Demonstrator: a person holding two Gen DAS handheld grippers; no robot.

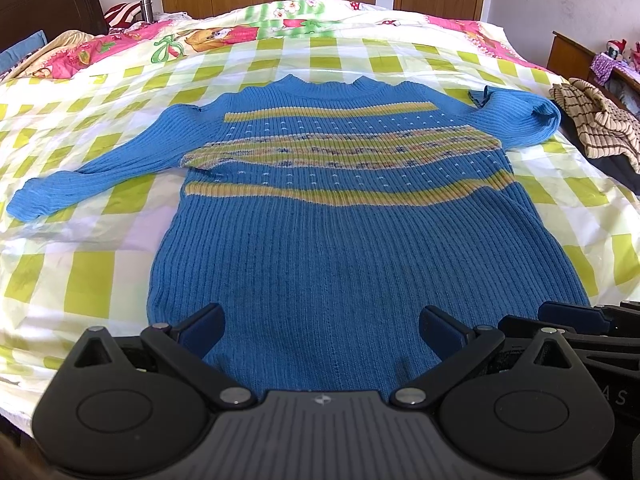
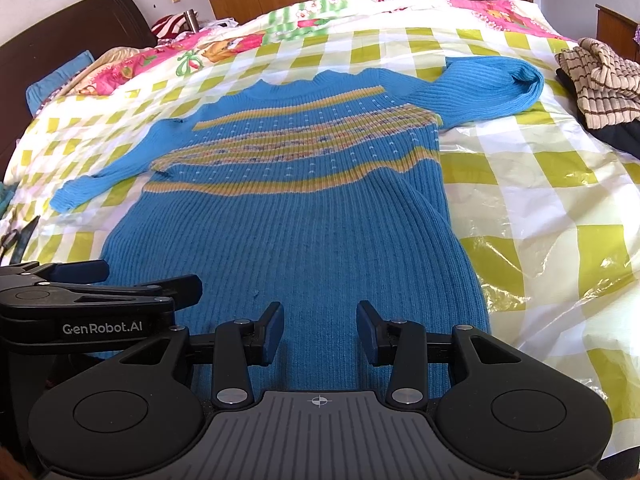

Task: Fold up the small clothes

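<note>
One blue striped sweater [image 1: 332, 216] lies flat on the checked bed [image 1: 80, 280], hem nearest. Both hand-held grippers, left [image 1: 322, 330] and right [image 2: 320, 332], tilt down over the hem, jaws apart, apparently gripping nothing. One striped garment [image 2: 600, 84] lies far right.

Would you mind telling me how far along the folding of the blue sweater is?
Done: the blue sweater lies spread face up on the bed. In hand: nothing; the left gripper and right gripper are open above its hem. Left: every fold, sleeves included.
</note>
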